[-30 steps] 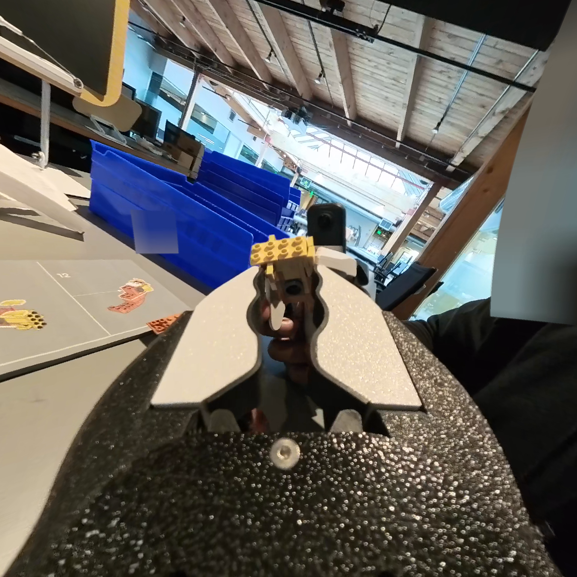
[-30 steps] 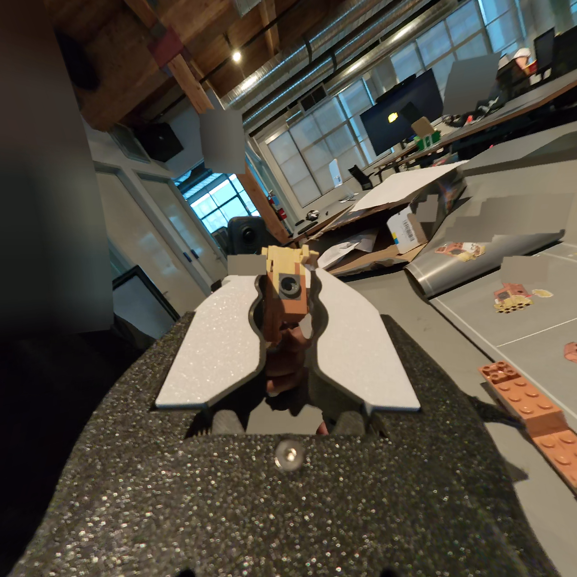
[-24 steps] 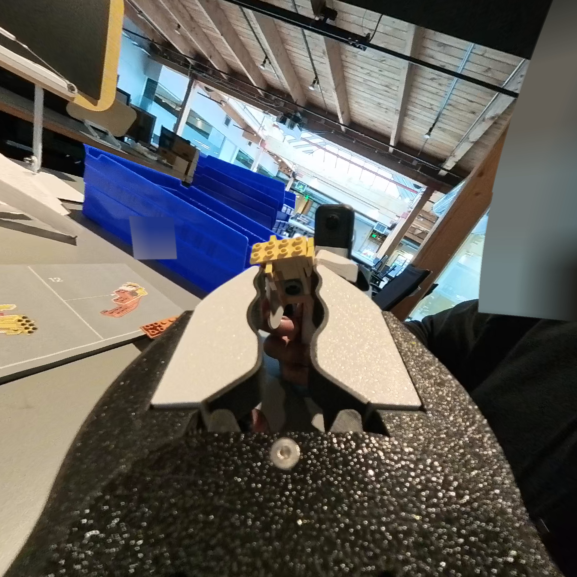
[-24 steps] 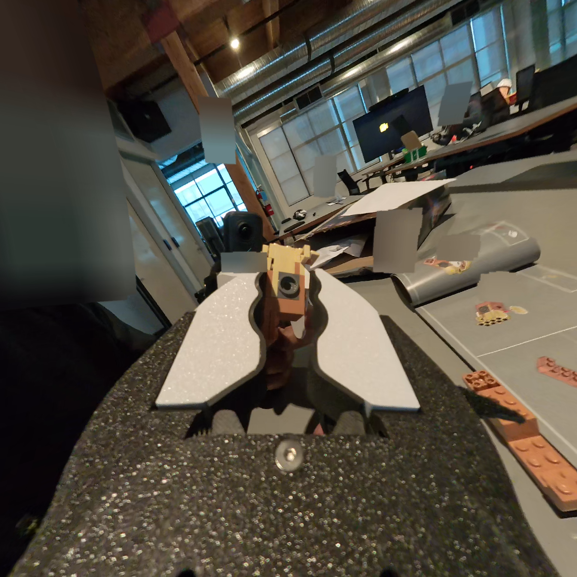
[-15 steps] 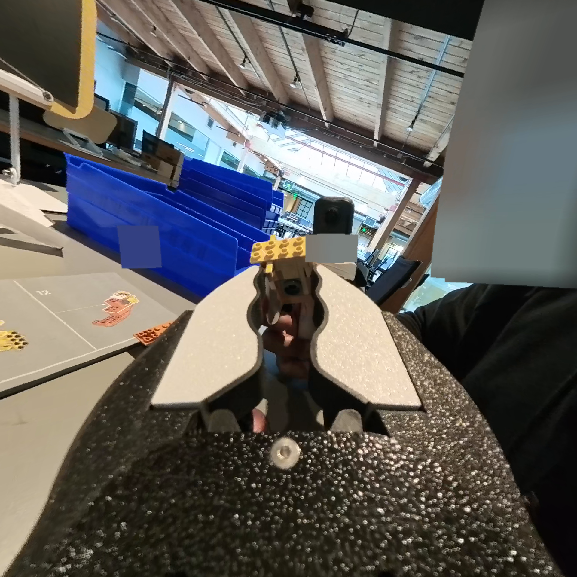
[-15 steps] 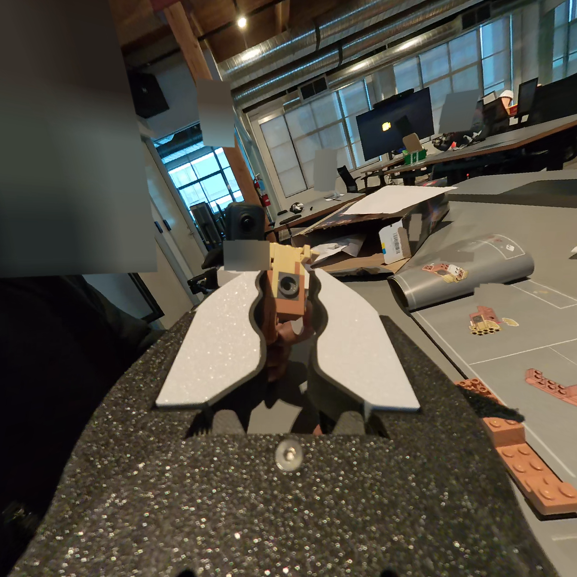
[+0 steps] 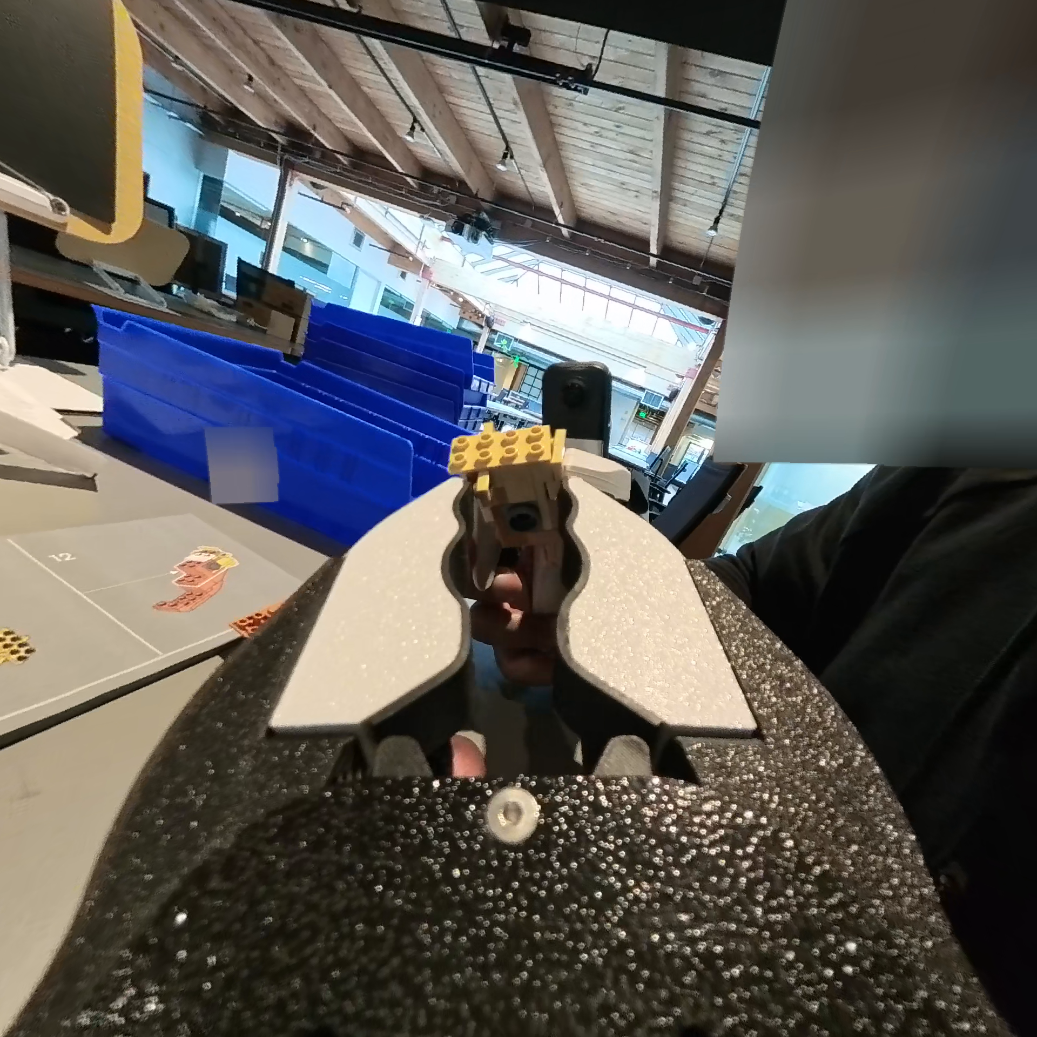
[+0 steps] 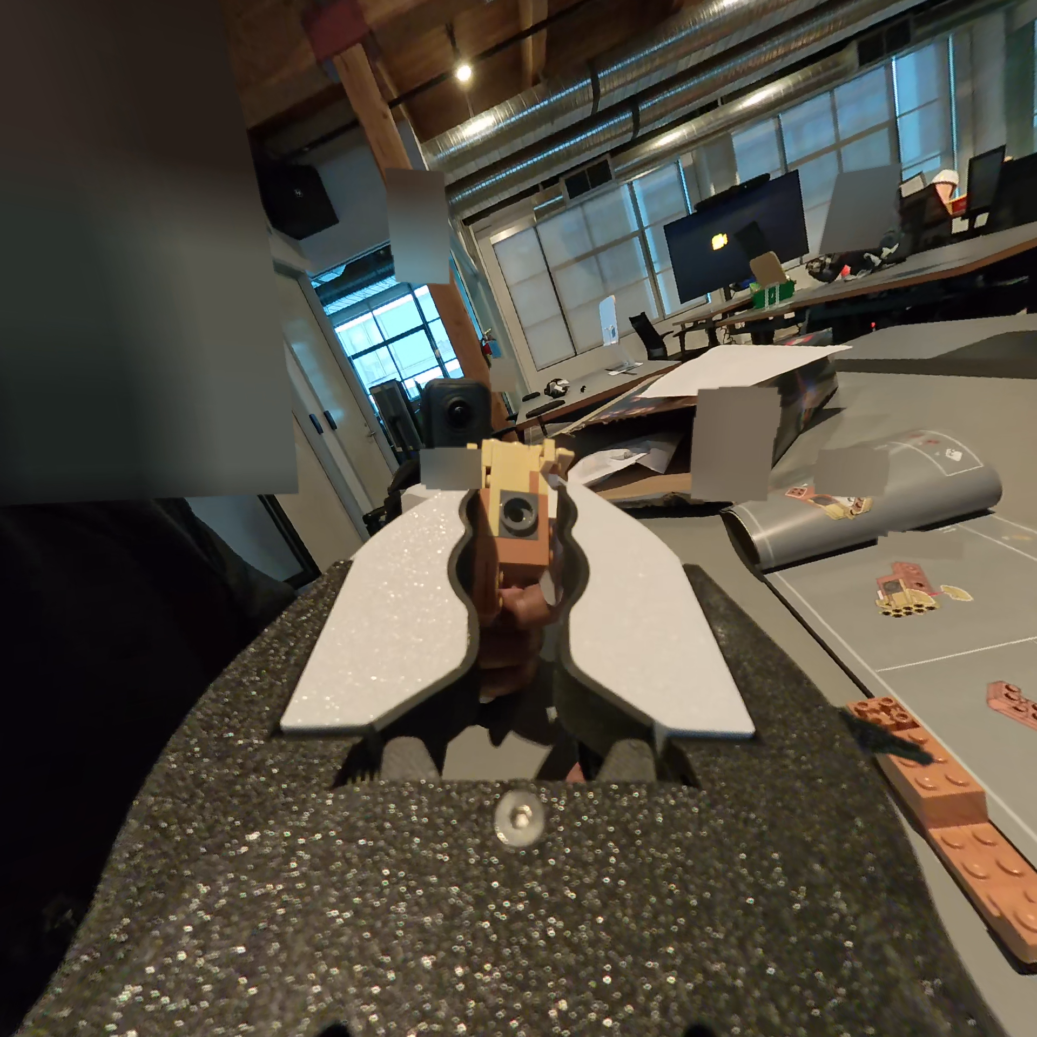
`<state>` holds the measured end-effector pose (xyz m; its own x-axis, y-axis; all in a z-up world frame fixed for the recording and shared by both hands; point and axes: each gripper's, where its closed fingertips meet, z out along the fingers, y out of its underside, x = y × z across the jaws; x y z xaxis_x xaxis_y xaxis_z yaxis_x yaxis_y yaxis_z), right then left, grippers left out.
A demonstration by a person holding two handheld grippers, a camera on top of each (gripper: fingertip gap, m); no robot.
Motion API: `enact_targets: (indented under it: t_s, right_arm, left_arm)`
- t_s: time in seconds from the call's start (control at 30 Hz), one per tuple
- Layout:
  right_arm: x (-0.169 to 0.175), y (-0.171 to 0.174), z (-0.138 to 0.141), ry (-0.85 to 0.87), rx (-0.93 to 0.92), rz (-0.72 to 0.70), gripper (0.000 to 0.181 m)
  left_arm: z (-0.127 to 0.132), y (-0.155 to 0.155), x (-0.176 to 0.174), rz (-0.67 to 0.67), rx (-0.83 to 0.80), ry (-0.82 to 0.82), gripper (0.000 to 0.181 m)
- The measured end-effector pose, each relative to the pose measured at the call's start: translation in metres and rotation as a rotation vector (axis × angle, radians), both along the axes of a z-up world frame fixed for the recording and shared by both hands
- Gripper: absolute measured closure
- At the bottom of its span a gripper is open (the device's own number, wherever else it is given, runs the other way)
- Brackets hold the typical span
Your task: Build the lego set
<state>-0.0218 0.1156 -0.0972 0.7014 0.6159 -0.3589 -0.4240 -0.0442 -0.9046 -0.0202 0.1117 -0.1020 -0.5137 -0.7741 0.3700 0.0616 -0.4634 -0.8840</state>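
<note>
A small lego model is held in the air between both grippers, which face each other. In the left wrist view it shows a yellow studded plate [image 7: 508,457] on top of tan pieces with a dark grey round hole. My left gripper [image 7: 516,508] is shut on it. The right gripper's finger [image 7: 597,477] and camera [image 7: 575,401] show just behind. In the right wrist view the model [image 8: 519,524] is tan above and brown below. My right gripper [image 8: 513,505] is shut on it. A hand shows beneath the model.
A grey instruction mat [image 8: 926,645] lies at the right with long brown lego plates [image 8: 954,802] and a small brown piece [image 8: 1015,712]. An open cardboard box [image 8: 785,393] lies behind it. Blue bins [image 7: 280,404] stand left of a mat [image 7: 112,589] with a brown piece [image 7: 255,623]. A dark-sleeved person [image 7: 898,617] is close. Both grippers' tips are close together, under 4 cm apart.
Both grippers stay shut on the model. They have swung together in the air, so the table and background have shifted and levelled out in the right wrist view.
</note>
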Motion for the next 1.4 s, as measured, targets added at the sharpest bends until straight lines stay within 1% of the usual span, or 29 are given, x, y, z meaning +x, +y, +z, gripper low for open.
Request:
enact_targets:
  t_s: [0.4, 0.7, 1.0, 1.3, 1.4]
  right_arm:
    - [0.0033, 0.0025, -0.0005, 0.073, -0.002, -0.026, 0.156]
    - [-0.0005, 0.0011, 0.0005, 0.066, 0.013, -0.018, 0.156]
    - [0.0000, 0.0011, -0.0007, 0.081, 0.006, -0.008, 0.156]
    - [-0.0004, 0.0001, 0.0012, 0.054, 0.025, -0.021, 0.156]
    - [0.0017, -0.0012, 0.0048, 0.043, 0.050, -0.042, 0.156]
  left_arm:
    - [0.0012, 0.0017, 0.0028, 0.024, -0.029, 0.000, 0.151]
    - [0.0029, 0.0008, 0.0015, 0.038, -0.029, -0.015, 0.153]
    - [0.0015, 0.0009, 0.0023, 0.058, -0.021, 0.005, 0.153]
    - [0.0032, -0.0008, 0.0007, 0.024, -0.030, -0.016, 0.152]
    - [0.0037, -0.0038, -0.0005, 0.002, -0.024, -0.023, 0.149]
